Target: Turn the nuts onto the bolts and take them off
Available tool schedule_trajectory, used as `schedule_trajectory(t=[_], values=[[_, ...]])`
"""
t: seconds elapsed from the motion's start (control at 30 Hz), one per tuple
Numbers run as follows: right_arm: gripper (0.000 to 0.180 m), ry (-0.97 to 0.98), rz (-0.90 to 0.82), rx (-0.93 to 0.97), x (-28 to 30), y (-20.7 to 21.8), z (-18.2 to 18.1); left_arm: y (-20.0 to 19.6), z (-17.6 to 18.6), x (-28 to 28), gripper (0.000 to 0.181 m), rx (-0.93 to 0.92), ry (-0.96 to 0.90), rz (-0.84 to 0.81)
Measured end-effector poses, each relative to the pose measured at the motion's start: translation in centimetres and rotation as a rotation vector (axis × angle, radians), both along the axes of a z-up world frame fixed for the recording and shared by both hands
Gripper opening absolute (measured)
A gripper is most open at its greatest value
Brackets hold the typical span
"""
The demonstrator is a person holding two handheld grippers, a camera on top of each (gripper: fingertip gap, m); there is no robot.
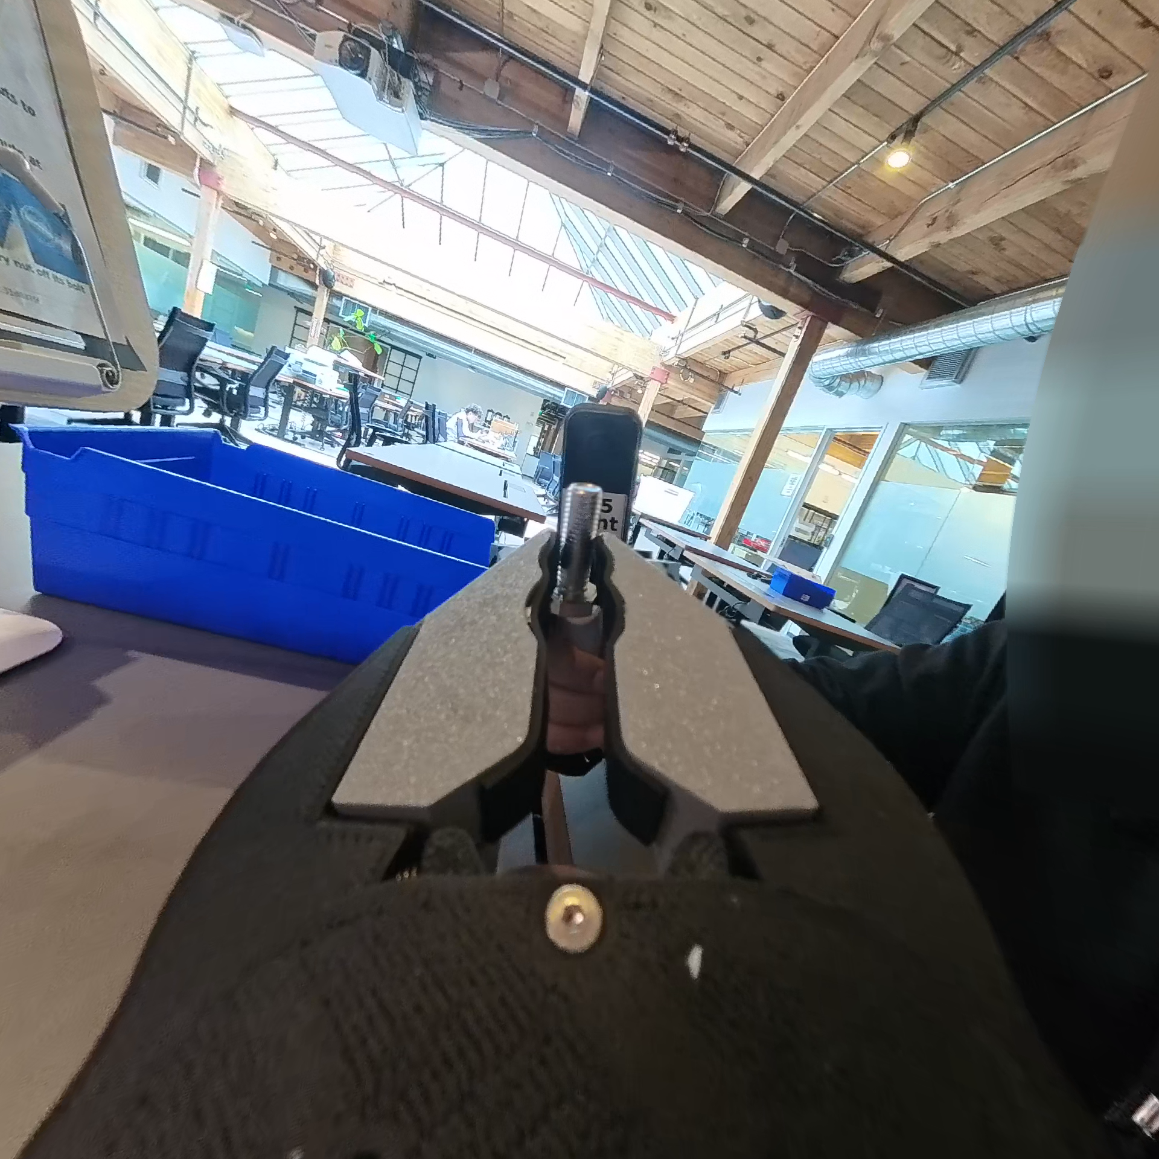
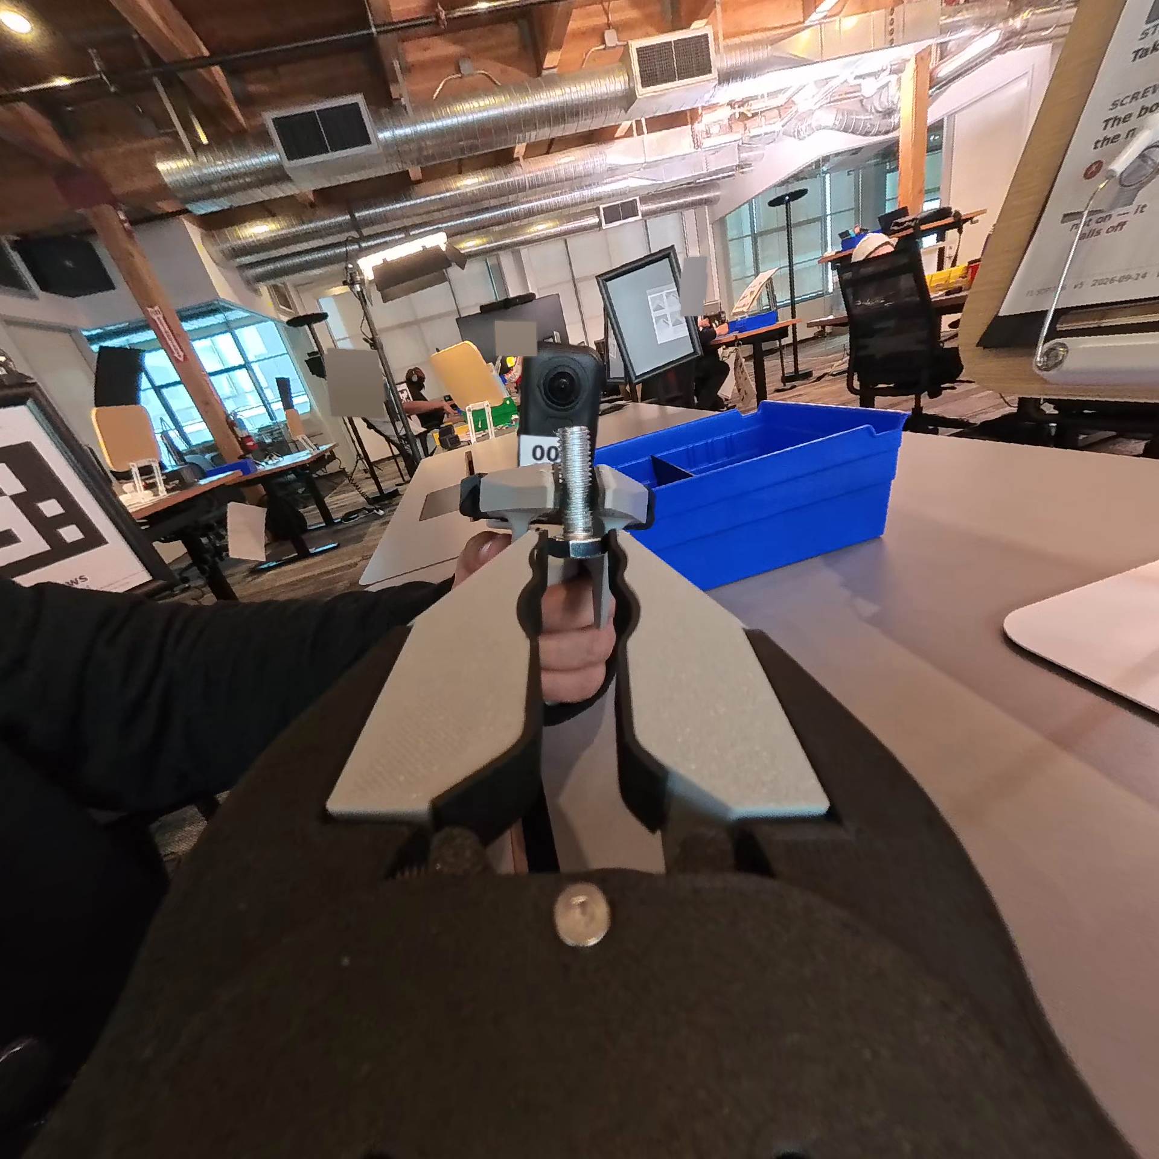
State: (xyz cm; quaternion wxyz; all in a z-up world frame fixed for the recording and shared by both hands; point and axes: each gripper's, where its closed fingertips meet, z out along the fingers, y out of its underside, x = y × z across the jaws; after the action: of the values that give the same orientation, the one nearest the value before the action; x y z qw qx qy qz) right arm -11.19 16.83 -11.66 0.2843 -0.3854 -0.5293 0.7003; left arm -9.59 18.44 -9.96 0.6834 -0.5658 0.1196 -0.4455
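A silver threaded bolt (image 1: 580, 523) stands upright between my two grippers, held above the grey table (image 2: 941, 721). My left gripper (image 1: 577, 564) is shut on the bolt's shaft. In the right wrist view this gripper shows head-on (image 2: 552, 495), its grey fingers clamping the bolt (image 2: 576, 483) from both sides. My right gripper (image 2: 577, 549) is shut on a hex nut (image 2: 580, 550) at the bolt's lower end. In the left wrist view the nut (image 1: 567, 592) is mostly hidden between the fingers. The right gripper's black camera (image 1: 602, 464) rises behind the bolt.
A blue divided bin (image 2: 752, 489) stands on the table behind the bolt and at the left in the left wrist view (image 1: 251, 545). An instruction stand (image 2: 1079, 188) is at the far right. A white pad (image 2: 1097, 633) lies near it. A dark sleeve (image 2: 157, 690) crosses the left. Both grippers' tips are close together, under 4 cm apart.
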Motion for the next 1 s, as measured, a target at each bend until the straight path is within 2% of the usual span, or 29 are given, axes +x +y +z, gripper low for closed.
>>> schedule_trajectory(t=[0.4,1.0], values=[[0.016,0.005,0.017,-0.017,0.1,-0.2,0.2,-0.3,0.2,0.2,0.012,0.019,-0.001,-0.012],[0.015,-0.019,-0.016,0.016,-0.2,0.2,-0.5,0.4,-0.8,-0.1,0.007,-0.026,0.147,0.074]])
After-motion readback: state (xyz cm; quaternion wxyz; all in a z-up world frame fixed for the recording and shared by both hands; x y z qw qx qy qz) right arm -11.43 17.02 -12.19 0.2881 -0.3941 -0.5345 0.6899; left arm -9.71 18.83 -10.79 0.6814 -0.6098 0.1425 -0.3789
